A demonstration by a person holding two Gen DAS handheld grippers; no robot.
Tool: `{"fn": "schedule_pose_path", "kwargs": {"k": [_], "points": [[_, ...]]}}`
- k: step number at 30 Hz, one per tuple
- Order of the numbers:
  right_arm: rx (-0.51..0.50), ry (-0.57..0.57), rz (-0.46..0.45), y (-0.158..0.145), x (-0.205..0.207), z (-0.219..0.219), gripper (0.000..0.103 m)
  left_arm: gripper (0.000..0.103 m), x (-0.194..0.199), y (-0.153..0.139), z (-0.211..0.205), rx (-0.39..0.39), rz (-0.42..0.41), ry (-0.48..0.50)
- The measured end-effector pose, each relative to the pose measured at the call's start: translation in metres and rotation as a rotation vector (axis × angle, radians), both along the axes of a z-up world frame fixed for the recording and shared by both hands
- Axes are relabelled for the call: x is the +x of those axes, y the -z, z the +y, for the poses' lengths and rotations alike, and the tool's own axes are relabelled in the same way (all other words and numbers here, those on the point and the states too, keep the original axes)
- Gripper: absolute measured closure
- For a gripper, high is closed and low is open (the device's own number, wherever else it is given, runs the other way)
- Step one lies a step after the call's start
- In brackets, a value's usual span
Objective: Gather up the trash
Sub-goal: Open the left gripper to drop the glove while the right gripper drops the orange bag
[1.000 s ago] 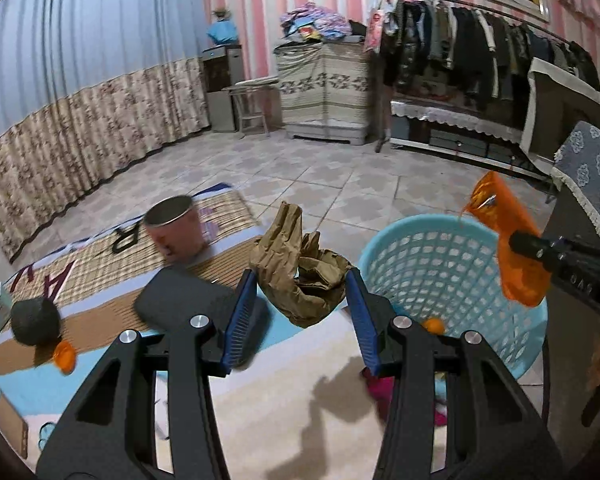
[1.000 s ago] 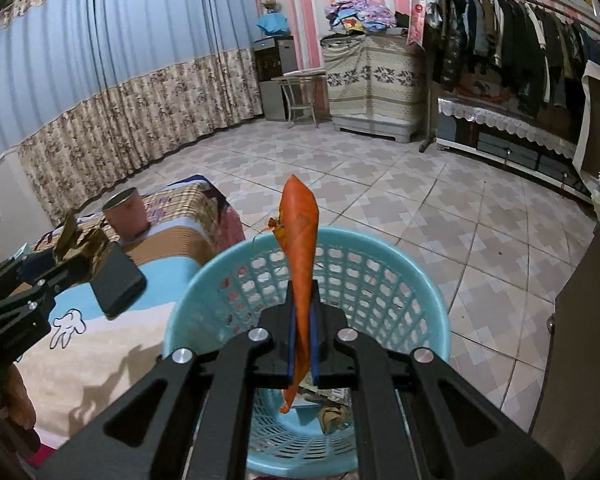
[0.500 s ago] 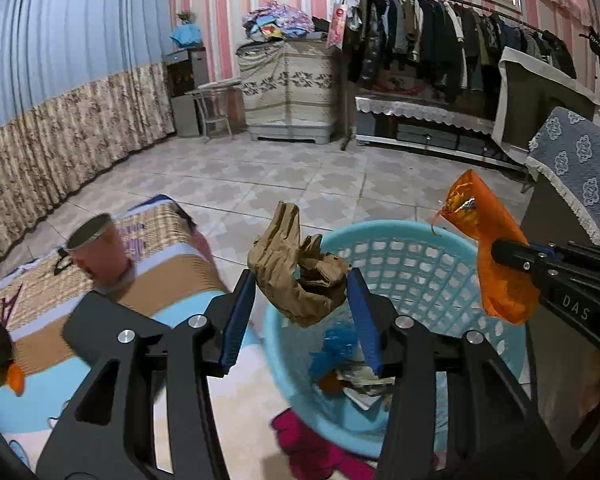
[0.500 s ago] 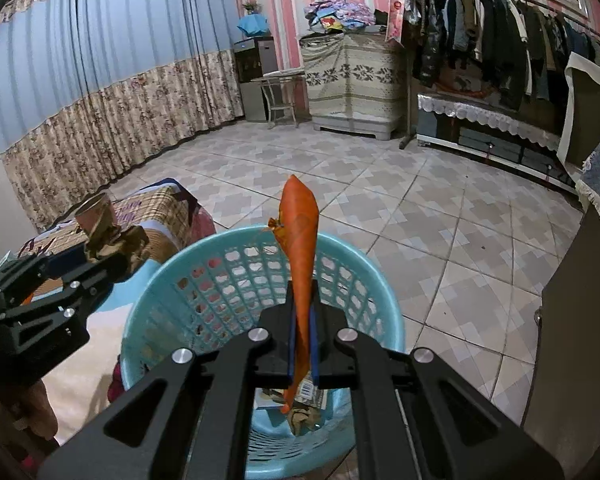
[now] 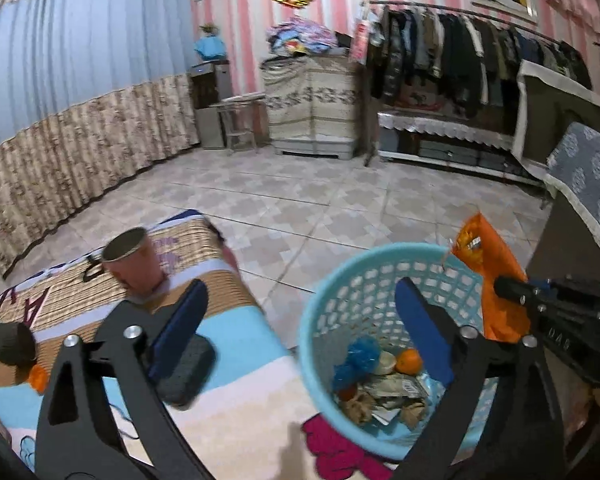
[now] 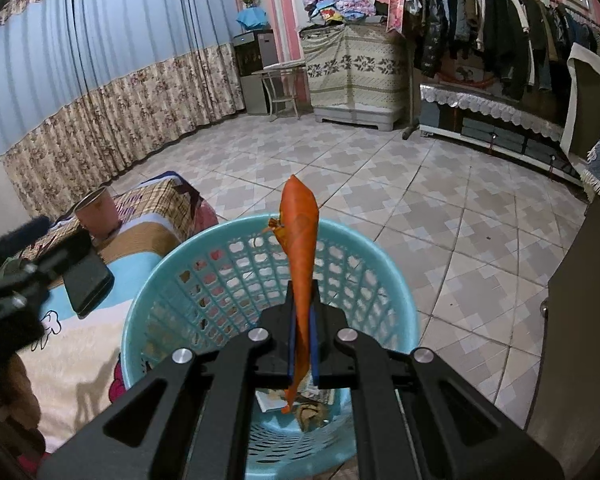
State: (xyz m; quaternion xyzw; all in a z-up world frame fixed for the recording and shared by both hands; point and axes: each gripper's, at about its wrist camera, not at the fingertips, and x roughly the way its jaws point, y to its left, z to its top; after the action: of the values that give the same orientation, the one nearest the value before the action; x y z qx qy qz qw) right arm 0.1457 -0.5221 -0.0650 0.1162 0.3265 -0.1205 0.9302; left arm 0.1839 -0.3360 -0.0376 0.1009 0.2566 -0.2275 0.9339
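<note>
i have the left gripper [image 5: 300, 320] over the near rim of the light blue basket [image 5: 320, 300], its jaws opening wide with nothing between them. below it, at the bottom of the basket, lies a crumpled brown paper wad [image 5: 358, 406] among other scraps, an orange [image 5: 409, 361] and a blue tuft [image 5: 358, 356].

my right gripper [image 6: 303, 344] is clenched tight on an orange wrapper [image 6: 300, 256], which stands upright out of the pads above the basket's opening, with its lower tip hanging down toward the litter inside. from the left camera the same wrapper shows at the basket's far right rim, and it carries a small white patch of print that i cannot read. the right gripper's body shows the letters "das" in that view.

the basket stands just beside a low bed with a striped blanket [image 5: 228, 356]. on it sit a pink cup [image 5: 134, 266], a black flat object [image 5: 186, 368] and a dark ball [image 5: 14, 344], well apart from both grippers.
</note>
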Motion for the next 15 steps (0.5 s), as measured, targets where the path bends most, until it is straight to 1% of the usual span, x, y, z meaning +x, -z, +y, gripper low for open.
{"fn": "schedule_pose_path", "kwargs": {"k": [5,13,14,15], "points": [[0.022,-0.014,0.021,0.009,0.011,0.015,0.097,0.006,0.002,-0.009,0.026,-0.002,-0.016,-0.049],[-0.002,-0.013,0.052,0.010,0.026,0.033,0.096,0.006,0.004,-0.022,0.073,-0.024,-0.018,-0.132],[-0.006,-0.009,0.059,0.011,0.028,0.034,0.090,0.006,0.004,-0.023,0.078,-0.026,-0.018,-0.137],[-0.007,-0.005,0.060,0.011,0.029,0.035,0.068,0.006,0.004,-0.024,0.085,-0.026,-0.019,-0.144]]}}
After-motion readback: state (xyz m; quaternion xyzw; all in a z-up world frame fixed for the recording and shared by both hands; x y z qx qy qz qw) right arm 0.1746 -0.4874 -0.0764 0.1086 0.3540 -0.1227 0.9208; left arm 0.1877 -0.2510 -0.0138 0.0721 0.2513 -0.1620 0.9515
